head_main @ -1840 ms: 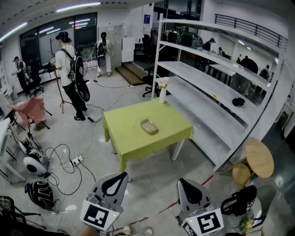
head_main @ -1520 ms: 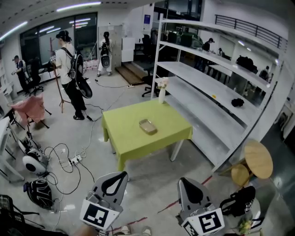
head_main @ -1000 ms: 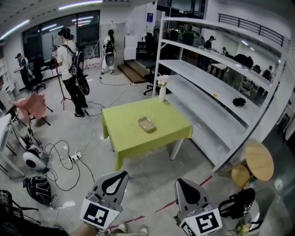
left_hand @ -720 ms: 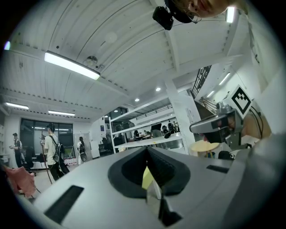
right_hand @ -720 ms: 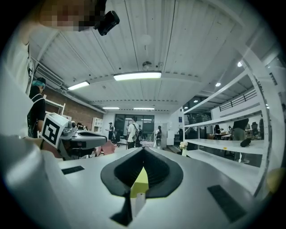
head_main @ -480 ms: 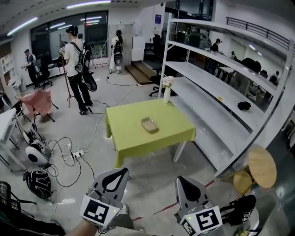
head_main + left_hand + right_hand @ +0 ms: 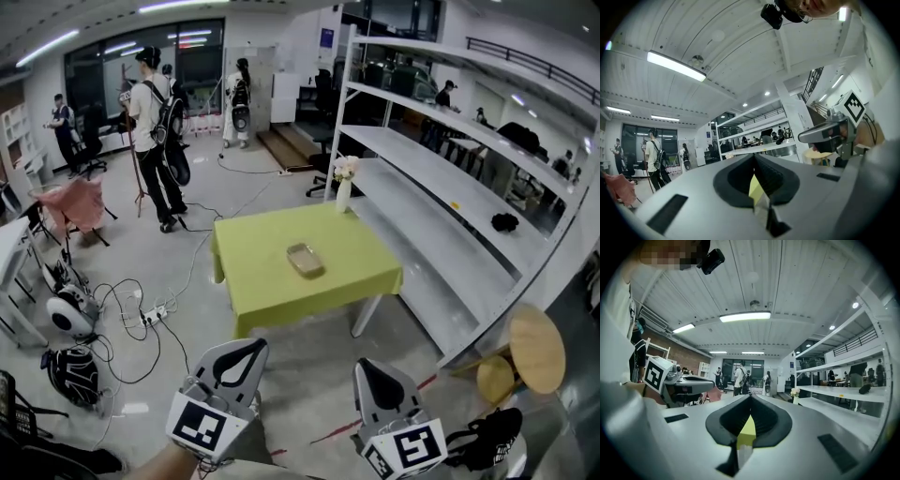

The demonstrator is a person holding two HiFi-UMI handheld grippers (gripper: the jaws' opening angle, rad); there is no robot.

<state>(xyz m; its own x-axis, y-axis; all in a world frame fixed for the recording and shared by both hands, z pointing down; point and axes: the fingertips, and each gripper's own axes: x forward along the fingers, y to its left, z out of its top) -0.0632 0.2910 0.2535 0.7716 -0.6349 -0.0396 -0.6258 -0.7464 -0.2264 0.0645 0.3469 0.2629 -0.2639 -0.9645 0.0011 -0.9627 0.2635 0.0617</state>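
Seen from the head camera, the left claw and the right claw hover low in the foreground above the floor. Each has its jaws pressed together with nothing between them, as both gripper views show. Well ahead stands a counter draped in yellow-green cloth. A shallow tray lies near its middle and a vase of flowers stands at its far corner. Both claws are well apart from the tray, which appears untouched, so all handling seems left to do. Beyond the counter, a person with a backpack stands across the room from white shelving.
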